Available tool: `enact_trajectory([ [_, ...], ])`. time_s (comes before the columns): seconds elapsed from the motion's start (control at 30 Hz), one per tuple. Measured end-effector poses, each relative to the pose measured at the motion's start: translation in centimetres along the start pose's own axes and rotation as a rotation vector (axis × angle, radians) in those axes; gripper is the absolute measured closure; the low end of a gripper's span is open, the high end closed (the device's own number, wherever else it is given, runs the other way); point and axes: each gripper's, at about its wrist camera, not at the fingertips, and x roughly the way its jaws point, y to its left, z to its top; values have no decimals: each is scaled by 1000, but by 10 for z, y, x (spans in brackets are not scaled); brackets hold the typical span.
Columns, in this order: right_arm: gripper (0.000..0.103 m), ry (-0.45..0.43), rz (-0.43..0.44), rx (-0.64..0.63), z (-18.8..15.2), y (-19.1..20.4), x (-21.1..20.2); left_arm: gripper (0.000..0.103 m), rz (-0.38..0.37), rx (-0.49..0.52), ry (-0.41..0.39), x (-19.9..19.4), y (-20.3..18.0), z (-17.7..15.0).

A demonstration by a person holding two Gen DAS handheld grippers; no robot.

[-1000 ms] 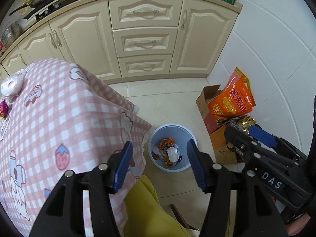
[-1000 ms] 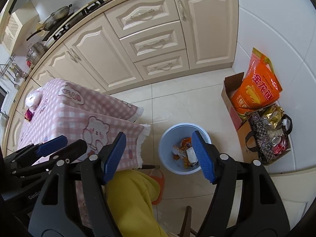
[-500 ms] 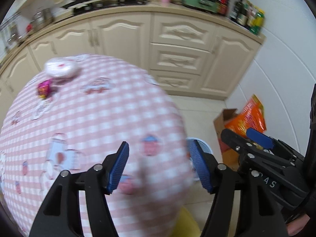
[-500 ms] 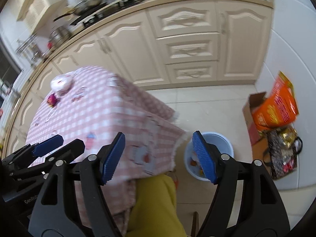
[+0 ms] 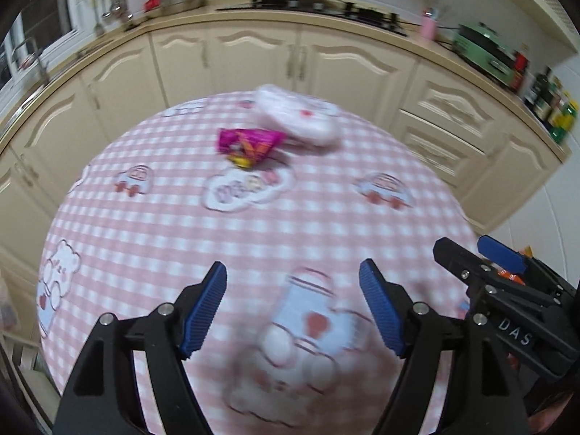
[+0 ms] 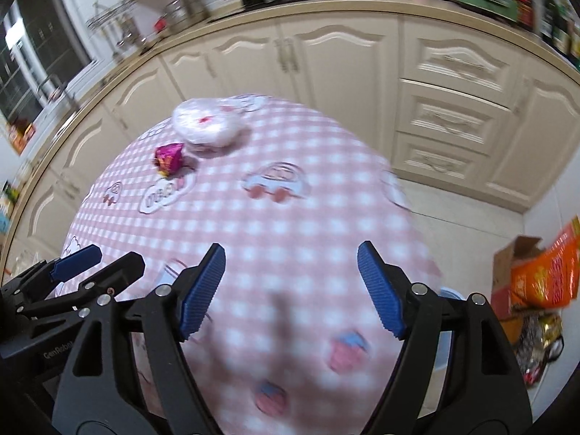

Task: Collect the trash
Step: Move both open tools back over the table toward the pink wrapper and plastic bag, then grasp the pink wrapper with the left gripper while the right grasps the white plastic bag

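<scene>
Both grippers were held over the pink-checked tablecloth (image 5: 174, 224), the left gripper (image 5: 293, 308) and right gripper (image 6: 290, 290) with jaws opening and nothing between them. A crumpled magenta foil wrapper (image 5: 250, 144) lay ahead at the far edge, its long axis crosswise, just beside a white plastic-wrapped bundle (image 5: 297, 117). The left gripper was judged nearer. Of the pale blue bin (image 6: 447, 295) only a rim showed; its contents were hidden.

Two grippers over a pink checked tablecloth, trash at the far side

The left gripper (image 5: 293, 291) hung above the tablecloth (image 5: 181, 232) with its jaws opening and nothing between them; the right gripper (image 5: 471, 257) showed at the right edge. Far across the cloth, a magenta wrapper (image 5: 249, 144) lay just beside a crumpled white plastic bag (image 5: 295, 116).
</scene>
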Motion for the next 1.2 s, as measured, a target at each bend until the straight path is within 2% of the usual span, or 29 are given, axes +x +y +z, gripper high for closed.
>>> enact_trajectory([
  [0.13, 27, 23, 4, -40, 18, 17, 26, 28, 29, -47, 19, 18, 29, 21],
  [0.33, 27, 52, 3, -74, 39, 27, 54, 28, 12, -59, 43, 46, 51, 51],
  [0.5, 27, 58, -6, -91, 56, 28, 68, 28, -25, -28, 78, 76, 51, 77],
  [0.6, 27, 67, -20, -110, 69, 28, 77, 28, -20, -9, 101, 94, 49, 87],
  [0.7, 27, 69, -19, -120, 80, 26, 81, 28, -57, -13, 121, 113, 50, 98],
  [0.77, 27, 69, -15, -122, 84, 25, 83, 28, -69, -17, 111, 125, 53, 108],
  [0.83, 27, 67, -7, -120, 89, 24, 85, 28, -36, -28, 82, 136, 59, 115],
  [0.87, 26, 64, -1, -124, 91, 25, 86, 32, -30, -31, 63, 139, 62, 117],
  [0.9, 25, 59, 7, -132, 92, 26, 87, 47, -25, -31, 38, 140, 65, 118],
  [0.93, 24, 51, 20, -150, 94, 29, 88, 49, -6, -27, 8, 139, 68, 118],
  [1.0, 20, 44, 45, -182, 99, 36, 91, 55, -29, -45, 13, 137, 77, 119],
  [1.07, 20, 51, 61, -202, 104, 44, 97, 55, -67, -80, 7, 129, 89, 121],
  [1.13, 18, 67, 105, -253, 112, 60, 107, 55, -45, -84, -13, 120, 99, 122],
  [1.2, 17, 81, 105, -287, 118, 74, 117, 55, -23, -93, -29, 114, 108, 122],
])
